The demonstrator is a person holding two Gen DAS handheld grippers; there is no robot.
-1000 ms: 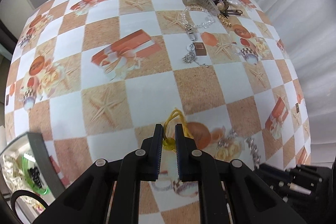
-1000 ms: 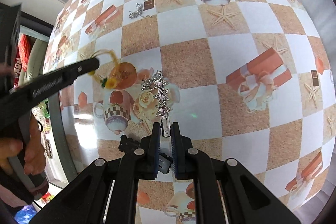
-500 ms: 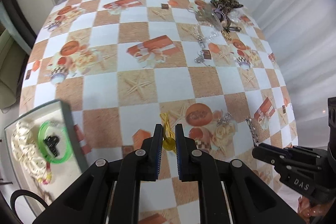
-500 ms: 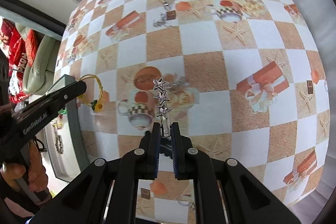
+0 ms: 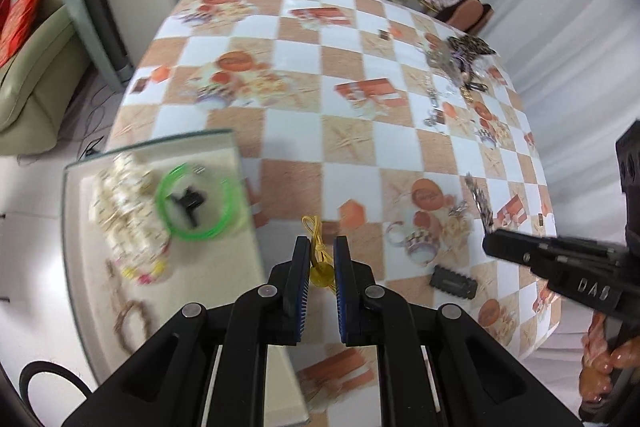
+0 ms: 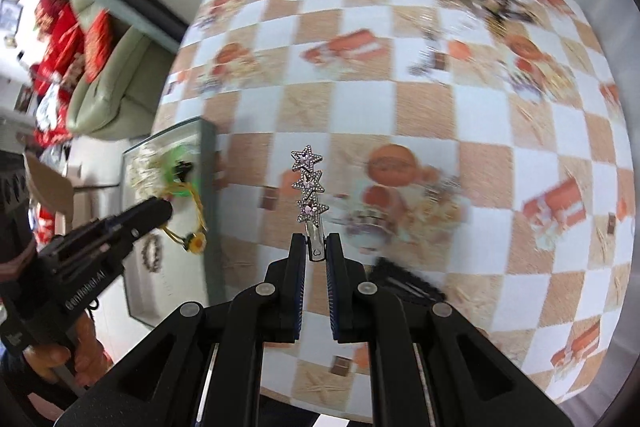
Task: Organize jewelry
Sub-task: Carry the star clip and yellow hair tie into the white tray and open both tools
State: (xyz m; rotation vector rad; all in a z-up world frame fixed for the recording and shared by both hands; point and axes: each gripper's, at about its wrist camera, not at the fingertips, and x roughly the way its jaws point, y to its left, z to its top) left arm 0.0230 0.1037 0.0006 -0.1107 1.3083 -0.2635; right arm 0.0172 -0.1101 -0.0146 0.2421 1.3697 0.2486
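Grippers both carry items above a table (image 5: 304,131) covered in an orange-and-white checked cloth. Left gripper (image 5: 321,247): jaws nearly closed, clamped on a yellow cord bracelet (image 5: 318,251) with a round yellow charm; it hangs off the table surface, just beside the right edge of a tray (image 5: 76,267). Right gripper (image 6: 316,251): jaws almost fully closed, gripping the metal end of a silver hair clip (image 6: 308,187) set with three stars, held clear of the cloth. Tray contents: green bangle (image 5: 196,201), black clip inside it, white bead strand (image 5: 124,203), brown ring; detail blurred. Black comb clip (image 5: 454,281) lies on the cloth near the front edge. Remaining jewelry pile (image 5: 460,59) sits at the far right corner, well apart from the tray.
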